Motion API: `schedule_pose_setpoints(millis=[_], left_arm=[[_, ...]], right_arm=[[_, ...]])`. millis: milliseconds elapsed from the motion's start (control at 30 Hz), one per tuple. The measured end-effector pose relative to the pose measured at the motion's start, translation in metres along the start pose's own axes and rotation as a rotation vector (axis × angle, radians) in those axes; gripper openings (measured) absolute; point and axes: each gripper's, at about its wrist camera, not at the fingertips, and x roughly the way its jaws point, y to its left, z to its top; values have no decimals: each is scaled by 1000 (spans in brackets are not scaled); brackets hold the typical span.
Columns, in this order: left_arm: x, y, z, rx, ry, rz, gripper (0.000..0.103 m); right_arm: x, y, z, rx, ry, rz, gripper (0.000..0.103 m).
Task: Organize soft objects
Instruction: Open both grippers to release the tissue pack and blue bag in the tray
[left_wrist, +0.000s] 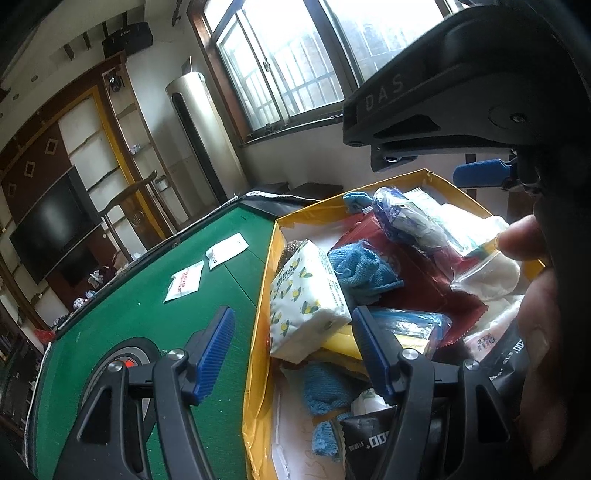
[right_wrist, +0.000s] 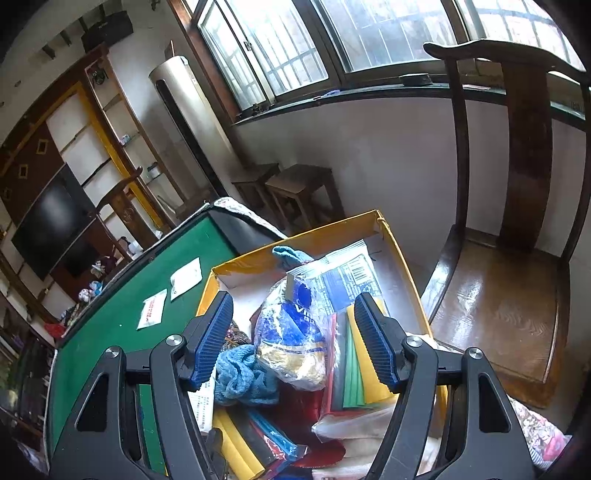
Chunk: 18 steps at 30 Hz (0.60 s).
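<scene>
Left wrist view: left gripper (left_wrist: 291, 354) spread wide, gripping nothing, poised over the near-left wall of the yellow box (left_wrist: 264, 295) on the green table (left_wrist: 147, 295). Tissue pack (left_wrist: 308, 306) perched atop the heap between the pads; could topple out if nudged.

Right wrist view: right gripper (right_wrist: 293, 341) also wide and empty, above the bagged blue bundle (right_wrist: 295, 339) beside the blue cloth (right_wrist: 242, 374). Slippery plastic; likely to snag neighbours when lifted.

Black hand-held gripper (right_wrist: 293, 341) frames carry ribbed blue pads (right_wrist: 212, 339) (silver screws).
</scene>
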Motion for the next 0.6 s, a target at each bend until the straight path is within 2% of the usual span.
schedule_pose_setpoints(millis=[433,600], left_arm=[[-14,9,-6,-5,-18,26,67],[-25,24,-13,-33,-21,14,67]], right_arm=[[-7,6,1,-23,-26,14,69],[-19,5,1,-4,-101,66,69]])
